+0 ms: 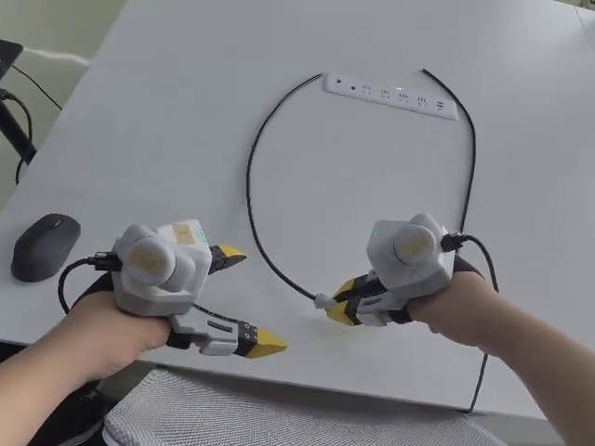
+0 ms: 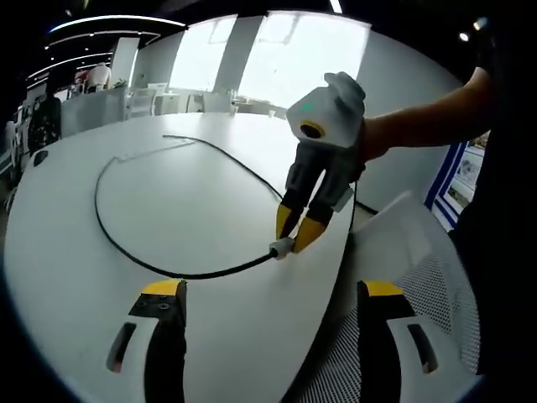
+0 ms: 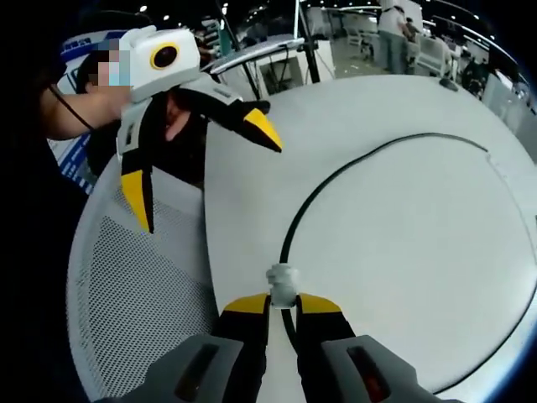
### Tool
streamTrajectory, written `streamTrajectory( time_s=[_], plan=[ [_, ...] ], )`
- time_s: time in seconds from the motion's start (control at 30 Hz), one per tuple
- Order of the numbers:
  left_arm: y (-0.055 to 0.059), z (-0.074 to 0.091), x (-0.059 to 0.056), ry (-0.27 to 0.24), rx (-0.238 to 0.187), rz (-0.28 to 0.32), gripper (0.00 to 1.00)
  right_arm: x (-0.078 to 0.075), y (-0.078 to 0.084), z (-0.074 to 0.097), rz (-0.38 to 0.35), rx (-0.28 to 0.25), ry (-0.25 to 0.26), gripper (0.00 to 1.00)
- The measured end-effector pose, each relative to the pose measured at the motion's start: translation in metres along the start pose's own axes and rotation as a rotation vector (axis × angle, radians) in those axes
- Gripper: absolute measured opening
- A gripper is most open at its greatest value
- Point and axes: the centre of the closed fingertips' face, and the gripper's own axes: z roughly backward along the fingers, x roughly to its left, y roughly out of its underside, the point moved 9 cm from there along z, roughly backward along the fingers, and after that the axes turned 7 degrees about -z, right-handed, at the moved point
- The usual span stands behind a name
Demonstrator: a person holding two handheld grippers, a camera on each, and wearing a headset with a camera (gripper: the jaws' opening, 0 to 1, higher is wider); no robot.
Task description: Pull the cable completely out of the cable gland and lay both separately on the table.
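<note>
The right gripper (image 1: 340, 308), low and right of centre in the head view, is held level over the table's near edge. Its jaws are pinched on the black cable (image 1: 249, 186) just behind the white gland (image 1: 323, 300). The left gripper (image 1: 249, 299) hovers beside it, jaws spread wide and empty. The cable loops up the white table (image 1: 139, 111) towards a power strip (image 1: 390, 96). A mouse (image 1: 45, 246) sits far left.

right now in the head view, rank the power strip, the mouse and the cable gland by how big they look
1. power strip: longest, though thin.
2. mouse: shorter but broader, and nearer the camera, so first place is unsure.
3. cable gland: clearly smallest, on the cable at the right gripper's tips.
</note>
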Motion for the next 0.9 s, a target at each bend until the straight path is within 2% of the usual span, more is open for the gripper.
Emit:
streamTrajectory(
  time_s=[0.07, 0.2, 0.3, 0.4, 0.53, 0.77, 0.9],
  plan=[
    [-0.004, -0.004, -0.001, 0.011, 0.003, -0.024, 0.83, 0.005, -0.001, 0.005, 0.001, -0.006, -0.010, 0.06],
    [-0.014, -0.013, -0.004, 0.034, 0.010, -0.058, 0.82, 0.010, -0.002, 0.013, 0.026, -0.009, 0.003, 0.06],
    [-0.022, -0.020, -0.008, 0.073, 0.009, -0.113, 0.80, 0.013, -0.004, 0.018, 0.045, -0.007, -0.001, 0.06],
    [-0.026, -0.025, -0.010, 0.091, 0.022, -0.120, 0.77, 0.016, -0.004, 0.027, 0.080, -0.002, 0.010, 0.06],
    [-0.031, -0.031, -0.012, 0.107, 0.026, -0.131, 0.75, 0.019, -0.005, 0.041, 0.088, -0.028, 0.021, 0.06],
    [-0.049, -0.031, -0.018, 0.137, -0.005, -0.149, 0.69, 0.034, -0.012, 0.062, 0.128, -0.084, 0.030, 0.06],
    [-0.058, -0.029, -0.021, 0.155, -0.017, -0.174, 0.65, 0.039, -0.018, 0.071, 0.177, -0.091, 0.052, 0.06]
  ],
)
